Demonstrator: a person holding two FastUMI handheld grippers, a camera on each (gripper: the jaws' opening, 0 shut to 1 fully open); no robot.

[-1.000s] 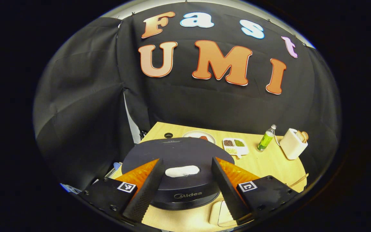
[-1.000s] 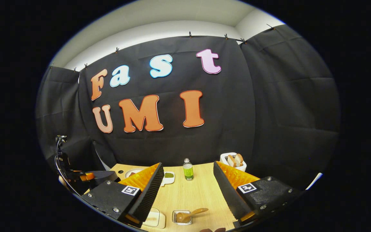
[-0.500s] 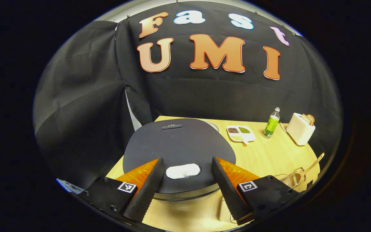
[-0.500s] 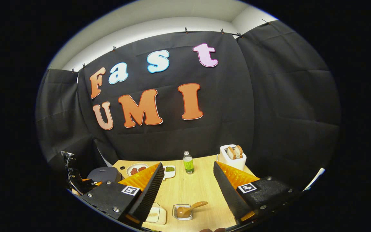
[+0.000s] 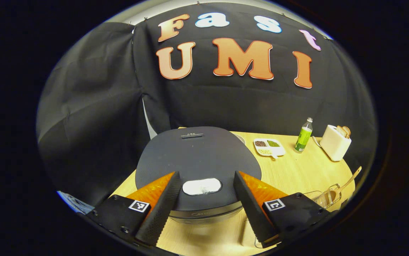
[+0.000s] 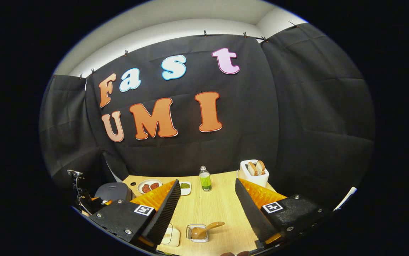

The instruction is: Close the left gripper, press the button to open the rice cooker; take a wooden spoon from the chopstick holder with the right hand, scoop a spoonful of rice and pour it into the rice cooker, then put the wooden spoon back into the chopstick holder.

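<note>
The dark rice cooker sits closed on the wooden table, seen from above in the left gripper view. Its white button lies between the fingers of my left gripper, which is open and hovers over the lid's front. The wooden spoon leans in a clear holder at the right. In the right gripper view, my right gripper is open above the table, and the spoon rests in the holder just below and ahead of it. The cooker stands at far left.
A divided tray of grains, a green bottle and a white toaster with bread stand along the back. A plate with red pieces sits behind the cooker. A pale container lies beside the holder.
The left gripper has risen and tipped over the cooker, so the lid shows more from above. The right gripper's view has dropped slightly toward the table. Both stay open.
</note>
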